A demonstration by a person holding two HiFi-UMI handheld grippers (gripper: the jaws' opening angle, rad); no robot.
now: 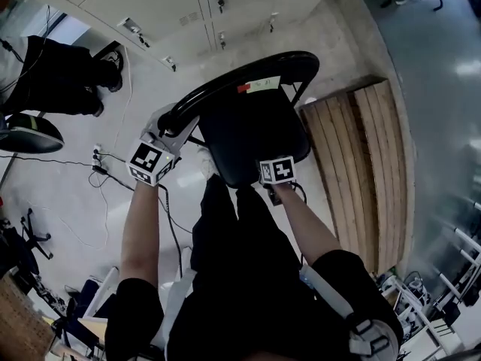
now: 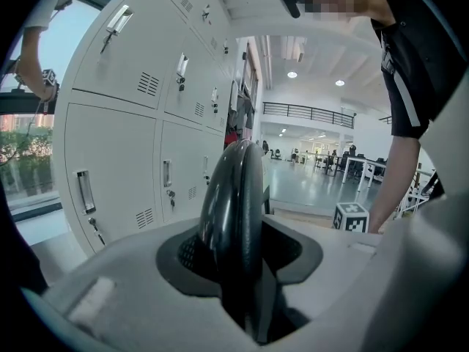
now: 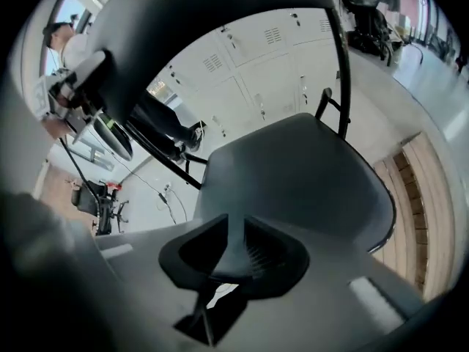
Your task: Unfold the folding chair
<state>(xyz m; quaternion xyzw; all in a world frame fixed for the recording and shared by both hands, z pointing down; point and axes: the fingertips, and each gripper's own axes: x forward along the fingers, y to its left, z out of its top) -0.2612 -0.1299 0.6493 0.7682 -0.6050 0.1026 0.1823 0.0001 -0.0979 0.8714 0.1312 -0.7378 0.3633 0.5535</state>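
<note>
We steady the black folding chair (image 1: 252,130) on the floor (image 1: 75,194) before grey lockers (image 1: 150,6), left tool (image 2: 234,248) pinching its curved backrest (image 1: 240,77) rim, right tool (image 3: 234,244) nipping the seat (image 3: 308,174) at its front edge. Best, we judge, to hold the back firm and press the seat down evenly. The seat looks nearly level.
</note>
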